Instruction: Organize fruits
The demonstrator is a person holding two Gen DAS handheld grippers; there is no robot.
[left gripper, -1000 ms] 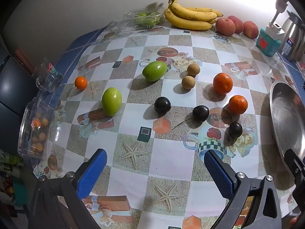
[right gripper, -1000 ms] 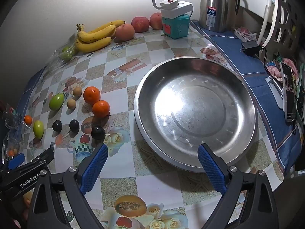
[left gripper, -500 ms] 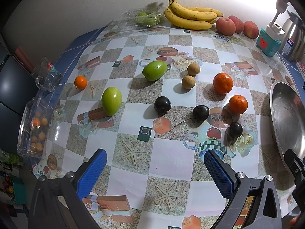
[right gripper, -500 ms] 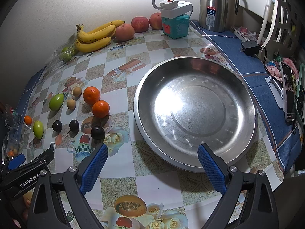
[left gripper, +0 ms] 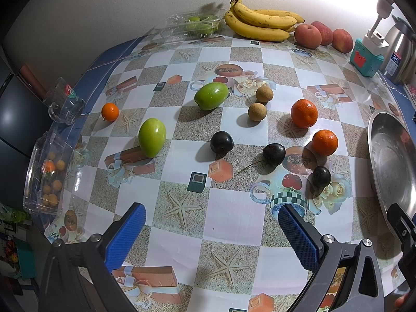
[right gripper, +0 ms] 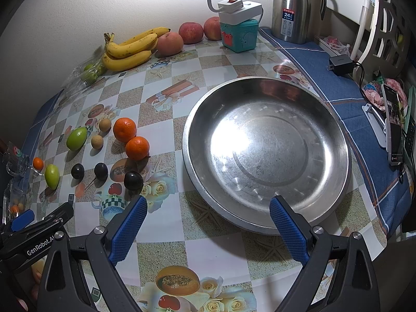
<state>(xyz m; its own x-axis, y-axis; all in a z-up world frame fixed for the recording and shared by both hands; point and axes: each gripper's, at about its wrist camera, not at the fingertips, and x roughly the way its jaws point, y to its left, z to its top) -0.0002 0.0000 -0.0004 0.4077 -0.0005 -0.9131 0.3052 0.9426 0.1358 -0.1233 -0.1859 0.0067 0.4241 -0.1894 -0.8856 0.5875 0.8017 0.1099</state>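
Loose fruit lies on the checkered tablecloth: two green fruits [left gripper: 152,137] [left gripper: 211,96], three dark plums [left gripper: 221,142] [left gripper: 273,150] [left gripper: 321,176], two oranges [left gripper: 304,113] [left gripper: 325,142], two brown longans [left gripper: 257,111], and a small orange [left gripper: 110,112]. A big empty steel basin [right gripper: 267,153] sits to their right. My left gripper [left gripper: 212,228] is open and empty, above the table in front of the plums. My right gripper [right gripper: 208,223] is open and empty at the basin's near rim. The left gripper also shows in the right wrist view [right gripper: 36,223].
Bananas [left gripper: 260,24], three peaches [left gripper: 322,35] and a clear box of green fruit [left gripper: 192,26] line the back wall. A teal box with a lamp [right gripper: 240,35], a steel thermos [right gripper: 295,10], a glass mug [left gripper: 63,104] and a clear tub of small fruit [left gripper: 45,176] stand around.
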